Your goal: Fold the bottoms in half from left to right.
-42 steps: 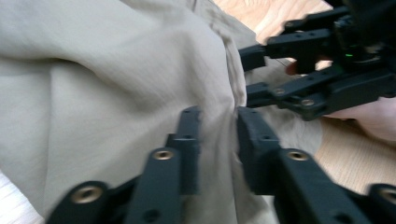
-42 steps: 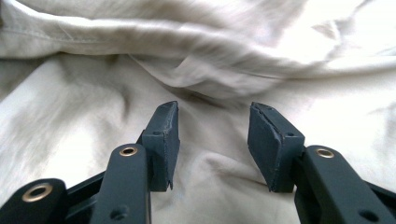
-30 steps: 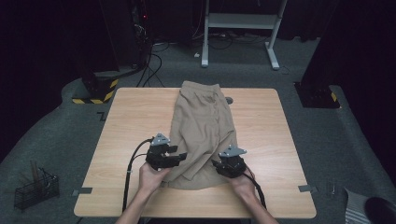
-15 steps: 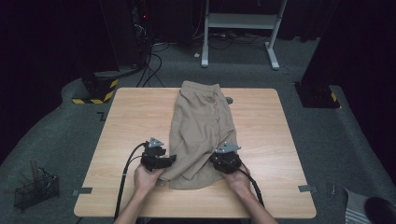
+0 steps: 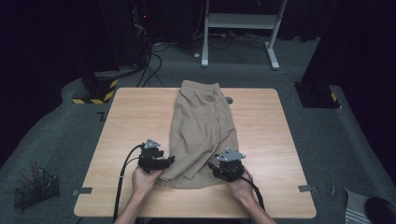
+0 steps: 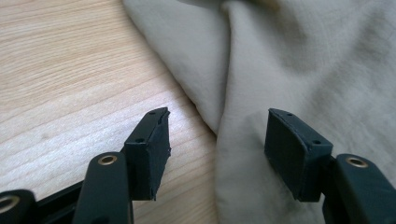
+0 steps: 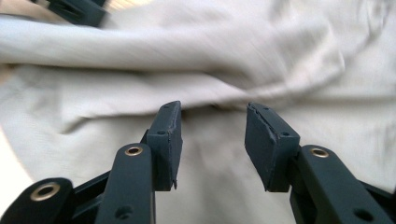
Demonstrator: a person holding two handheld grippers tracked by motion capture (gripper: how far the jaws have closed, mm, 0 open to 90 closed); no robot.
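Wooden table (image 5: 130, 116), beige trousers (image 5: 201, 126) flat

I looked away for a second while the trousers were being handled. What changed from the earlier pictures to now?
The left gripper sank toward the near left edge of the beige trousers; the right gripper shifted slightly at the near right. Both jaw pairs have just been opening and clamp nothing. The trousers stay spread on the table.

1. High view: fixed above the person's side, facing forward and down over the whole desk (image 5: 140, 112)
2. Left gripper view: close, low along its jaws, at the beige cloth (image 6: 303, 60) edge
3. Right gripper view: equally close; all 3 share this cloth
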